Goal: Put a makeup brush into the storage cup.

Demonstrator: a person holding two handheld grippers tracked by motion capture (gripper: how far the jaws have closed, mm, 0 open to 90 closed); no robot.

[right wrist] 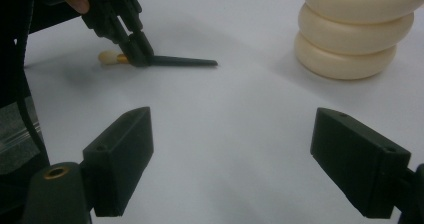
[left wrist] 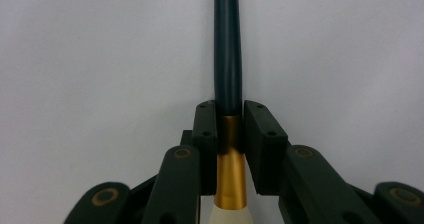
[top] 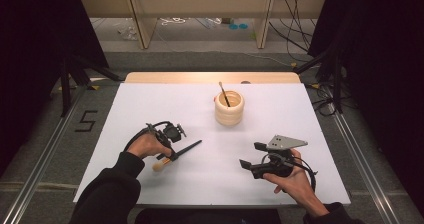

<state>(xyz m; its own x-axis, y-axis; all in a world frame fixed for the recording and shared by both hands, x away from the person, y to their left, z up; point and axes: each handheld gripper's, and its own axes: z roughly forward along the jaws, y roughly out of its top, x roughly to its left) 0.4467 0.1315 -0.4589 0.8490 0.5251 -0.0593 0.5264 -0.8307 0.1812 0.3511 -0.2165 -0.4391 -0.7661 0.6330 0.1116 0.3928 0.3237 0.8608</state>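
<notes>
Black-handled brush (top: 177,153) lies on the white surface (top: 280,109) at lower left of the high view — left tongs (left wrist: 230,134) pinch its gold ferrule; right tongs (right wrist: 232,159) spread, well apart.

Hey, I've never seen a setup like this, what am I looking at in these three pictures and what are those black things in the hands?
A person sits at a white table with a hand-held two-jaw gripper in each hand. One picture looks down from above; the other two come from cameras riding on the grippers, looking along their black jaws. On the table stands a cream ribbed holder with one brush in it. The left gripper is shut on a second brush lying on the table, at the gold band between its dark handle and pale bristles. The right gripper is open, holding nothing.
</notes>
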